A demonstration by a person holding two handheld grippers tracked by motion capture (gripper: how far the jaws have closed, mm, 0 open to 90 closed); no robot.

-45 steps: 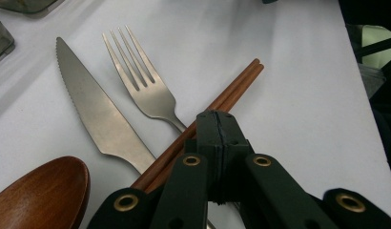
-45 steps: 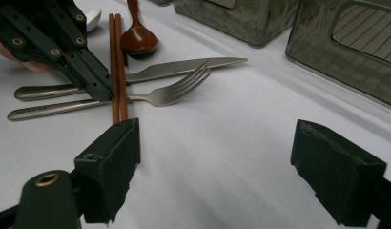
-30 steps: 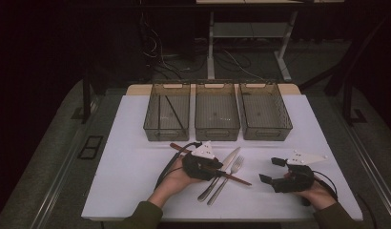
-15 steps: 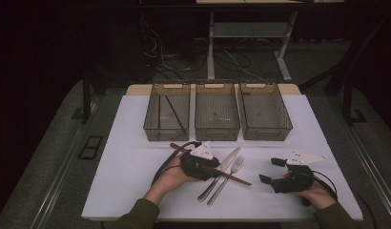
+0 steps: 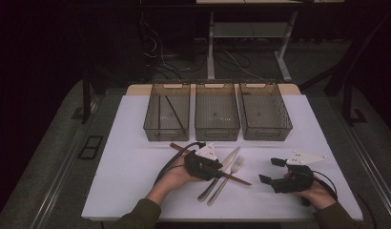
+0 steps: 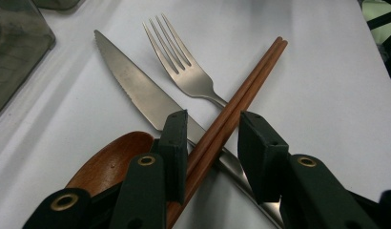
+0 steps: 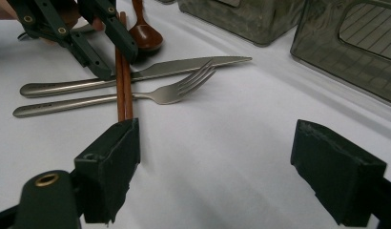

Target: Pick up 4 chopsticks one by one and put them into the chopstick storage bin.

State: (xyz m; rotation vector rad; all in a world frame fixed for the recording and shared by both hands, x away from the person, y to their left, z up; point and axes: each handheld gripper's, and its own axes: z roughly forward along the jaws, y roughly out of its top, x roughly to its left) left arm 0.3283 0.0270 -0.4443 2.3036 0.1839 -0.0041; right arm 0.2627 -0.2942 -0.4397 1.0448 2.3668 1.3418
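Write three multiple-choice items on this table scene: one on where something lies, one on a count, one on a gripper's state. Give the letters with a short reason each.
1. Where do the chopsticks lie?
A. Inside the middle bin
B. Across the knife and the fork
C. On the floor

2. How many clear bins stand in the row at the table's far side?
A. Two
B. Three
C. Five

3. How does the right gripper stand?
A. Jaws wide apart over bare table
B. Shut on the fork
C. Shut on a wooden spoon

Answers:
1 B, the left gripper view shows the brown pair crossing over both steel pieces, between the left gripper's jaws.
2 B, the high view shows three side by side.
3 A, the right gripper view shows white table between its jaws.
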